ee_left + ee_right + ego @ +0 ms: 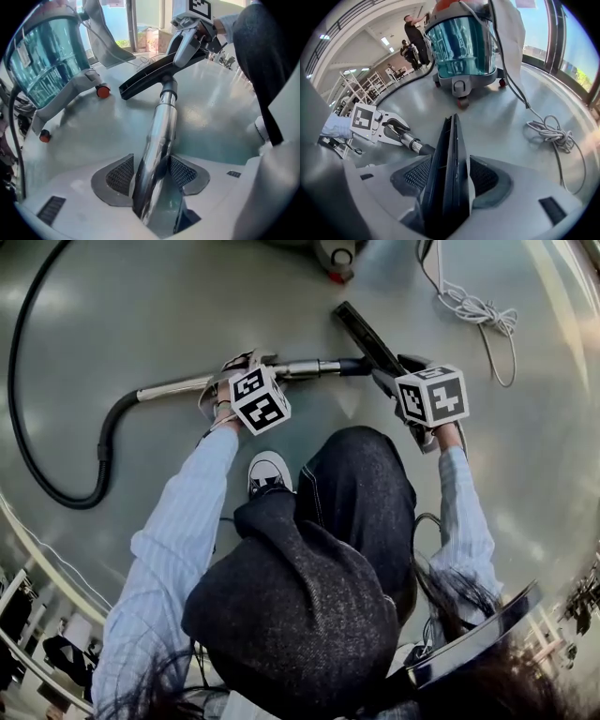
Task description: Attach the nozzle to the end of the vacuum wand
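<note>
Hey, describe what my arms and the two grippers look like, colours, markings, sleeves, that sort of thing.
Both sleeves are pale blue, finely striped shirt cloth. The left gripper and right gripper have smooth pale grey bodies with rounded dark grey pads that carry a black mesh texture. Each gripper bears a white cube printed with black square markers.

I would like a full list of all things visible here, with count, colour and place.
floor: one, grey, glossy, under everything
vacuum wand: one, silver, centre left
nozzle: one, black, at wand's tip
hose: one, black, curving left from wand
vacuum canister: one, teal and grey, ahead
cable: one, whitish, bundled, right
shoe: one, white, below wand
left gripper: one, pale grey, shut on vacuum wand
right gripper: one, pale grey, shut on nozzle
</note>
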{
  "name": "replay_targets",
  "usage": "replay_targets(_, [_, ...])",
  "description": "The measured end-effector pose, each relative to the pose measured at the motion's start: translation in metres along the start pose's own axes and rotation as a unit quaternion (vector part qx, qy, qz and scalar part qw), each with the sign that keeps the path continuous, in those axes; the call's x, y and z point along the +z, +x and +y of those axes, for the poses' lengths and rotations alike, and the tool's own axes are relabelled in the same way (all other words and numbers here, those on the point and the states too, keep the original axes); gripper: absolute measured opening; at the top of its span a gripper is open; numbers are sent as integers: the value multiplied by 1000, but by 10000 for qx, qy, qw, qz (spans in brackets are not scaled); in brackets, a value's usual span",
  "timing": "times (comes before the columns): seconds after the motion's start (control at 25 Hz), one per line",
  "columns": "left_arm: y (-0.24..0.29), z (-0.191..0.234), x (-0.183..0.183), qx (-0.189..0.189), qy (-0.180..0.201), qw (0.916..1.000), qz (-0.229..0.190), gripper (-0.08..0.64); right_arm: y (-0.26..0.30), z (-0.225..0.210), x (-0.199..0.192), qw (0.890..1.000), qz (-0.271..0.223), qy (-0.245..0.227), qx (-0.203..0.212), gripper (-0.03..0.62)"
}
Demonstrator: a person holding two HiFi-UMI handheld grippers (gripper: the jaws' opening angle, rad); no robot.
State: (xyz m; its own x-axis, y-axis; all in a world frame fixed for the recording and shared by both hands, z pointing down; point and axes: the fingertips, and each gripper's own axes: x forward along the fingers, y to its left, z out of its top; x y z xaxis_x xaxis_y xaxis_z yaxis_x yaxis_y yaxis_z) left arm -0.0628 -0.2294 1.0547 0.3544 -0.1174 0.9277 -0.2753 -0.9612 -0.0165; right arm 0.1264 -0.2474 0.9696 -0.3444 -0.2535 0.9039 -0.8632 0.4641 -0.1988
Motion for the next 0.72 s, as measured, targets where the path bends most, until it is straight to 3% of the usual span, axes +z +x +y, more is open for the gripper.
replay_targets(0.2, [-18,6,-8,371,-736,9963,-229,210,-17,-2,-1,9994,-333,20,-94,239])
replay_targets(0.4, [-56,16,-1,542,-1396,9855,-800,209,-51,3,16,9946,-1025,172,63,239])
replay_targets(0.6, [-88,37,17,498,-2247,9577,-1726,190,-70,24,44,9838,-1681,278,555,238])
replay_targets(0.72, [-109,46,30,614,-2550,9420,-2093,85,-73,33,52,9776,-1930,356,759,238])
